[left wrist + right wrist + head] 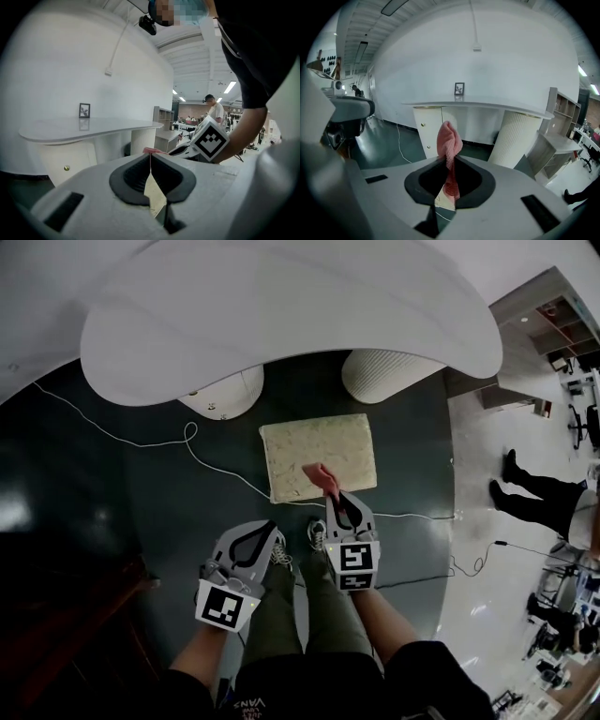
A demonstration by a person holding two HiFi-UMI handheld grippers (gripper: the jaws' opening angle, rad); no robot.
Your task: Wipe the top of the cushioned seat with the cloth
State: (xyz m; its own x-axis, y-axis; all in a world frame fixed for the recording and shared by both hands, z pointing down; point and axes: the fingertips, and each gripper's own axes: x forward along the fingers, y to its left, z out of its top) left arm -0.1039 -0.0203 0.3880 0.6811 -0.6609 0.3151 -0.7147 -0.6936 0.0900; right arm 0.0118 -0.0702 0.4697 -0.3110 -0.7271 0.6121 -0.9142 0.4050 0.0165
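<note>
My right tongs (449, 164) pinch the pink cloth (449, 138), which sticks out past their tips. In the head view the cloth lies over the near edge of the cushioned seat (323, 448), and I cannot tell whether it touches. The seat stands on the dark floor (141, 512) below the white desk (281, 315). My left tongs (150, 159) are pressed together with nothing between them, nearer me and off the seat.
</note>
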